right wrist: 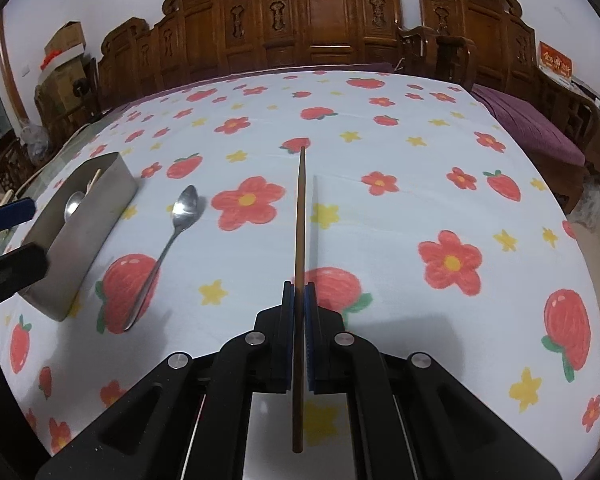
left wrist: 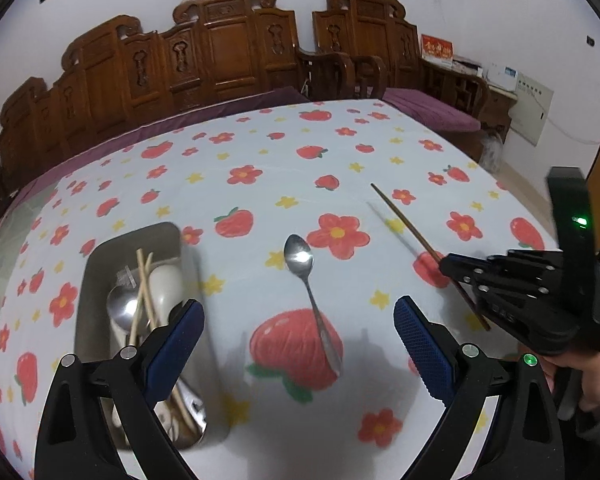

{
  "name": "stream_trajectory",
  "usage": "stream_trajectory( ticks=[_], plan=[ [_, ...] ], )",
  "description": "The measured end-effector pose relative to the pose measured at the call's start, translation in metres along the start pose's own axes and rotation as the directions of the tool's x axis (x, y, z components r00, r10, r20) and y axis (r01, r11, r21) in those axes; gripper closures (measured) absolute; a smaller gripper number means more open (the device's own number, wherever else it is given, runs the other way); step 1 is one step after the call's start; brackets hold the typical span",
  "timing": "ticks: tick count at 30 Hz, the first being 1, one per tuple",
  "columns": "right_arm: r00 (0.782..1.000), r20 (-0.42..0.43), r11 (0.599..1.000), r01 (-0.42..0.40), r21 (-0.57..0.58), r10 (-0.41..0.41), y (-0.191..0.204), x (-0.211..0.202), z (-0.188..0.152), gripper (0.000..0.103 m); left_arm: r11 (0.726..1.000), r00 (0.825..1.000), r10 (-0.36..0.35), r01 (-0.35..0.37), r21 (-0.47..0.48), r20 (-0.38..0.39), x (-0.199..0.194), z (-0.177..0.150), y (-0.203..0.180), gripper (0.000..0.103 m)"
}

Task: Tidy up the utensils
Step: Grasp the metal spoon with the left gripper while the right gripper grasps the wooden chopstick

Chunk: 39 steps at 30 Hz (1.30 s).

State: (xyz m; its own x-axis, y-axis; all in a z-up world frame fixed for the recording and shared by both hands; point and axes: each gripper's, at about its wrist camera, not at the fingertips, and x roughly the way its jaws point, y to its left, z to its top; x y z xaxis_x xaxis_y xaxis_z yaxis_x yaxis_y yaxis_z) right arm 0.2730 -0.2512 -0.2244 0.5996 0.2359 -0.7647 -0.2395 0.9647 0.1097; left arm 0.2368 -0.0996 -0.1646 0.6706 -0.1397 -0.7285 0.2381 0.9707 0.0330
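Note:
My right gripper (right wrist: 299,292) is shut on a dark brown chopstick (right wrist: 300,216), which it holds lifted above the flowered tablecloth; the same chopstick (left wrist: 404,224) and right gripper (left wrist: 448,266) show at the right of the left wrist view. A metal spoon (left wrist: 306,276) lies on the cloth between the blue pads of my left gripper (left wrist: 298,320), which stands open with nothing in it. The spoon (right wrist: 172,232) also shows left of the chopstick. A steel tray (left wrist: 96,264) at the left holds a spoon, pale chopsticks and a white ladle.
The table wears a white cloth (right wrist: 380,220) printed with red flowers and strawberries. Carved wooden chairs (right wrist: 320,20) with purple cushions line the far edge. A person's hand (left wrist: 580,376) holds the right gripper at the right edge.

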Motion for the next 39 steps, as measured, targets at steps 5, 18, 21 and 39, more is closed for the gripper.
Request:
stream_trajectory(
  ticks=[5,18,21,39],
  plan=[
    [1.0,-0.001,1.0,0.002,0.014,-0.002,-0.009,0.001,0.0,0.097,1.0,1.0,0.004,-0.004,0.006,-0.027,0.025,0.014,-0.006,0.011],
    [1.0,0.007,1.0,-0.018,0.022,0.018,-0.013,0.006,0.007,0.097,0.999,0.992,-0.009,0.003,-0.051,-0.126,0.091,0.035,0.002,0.022],
    [1.0,0.007,0.999,-0.025,0.02,0.025,-0.011,0.007,0.009,0.097,0.997,0.988,-0.022,0.011,-0.073,-0.152,0.103,0.035,0.006,0.027],
    [0.999,0.006,0.999,-0.039,0.009,0.039,-0.007,0.008,0.01,0.097,0.997,0.981,0.014,-0.029,-0.076,-0.194,0.131,0.032,0.007,0.075]
  ],
)
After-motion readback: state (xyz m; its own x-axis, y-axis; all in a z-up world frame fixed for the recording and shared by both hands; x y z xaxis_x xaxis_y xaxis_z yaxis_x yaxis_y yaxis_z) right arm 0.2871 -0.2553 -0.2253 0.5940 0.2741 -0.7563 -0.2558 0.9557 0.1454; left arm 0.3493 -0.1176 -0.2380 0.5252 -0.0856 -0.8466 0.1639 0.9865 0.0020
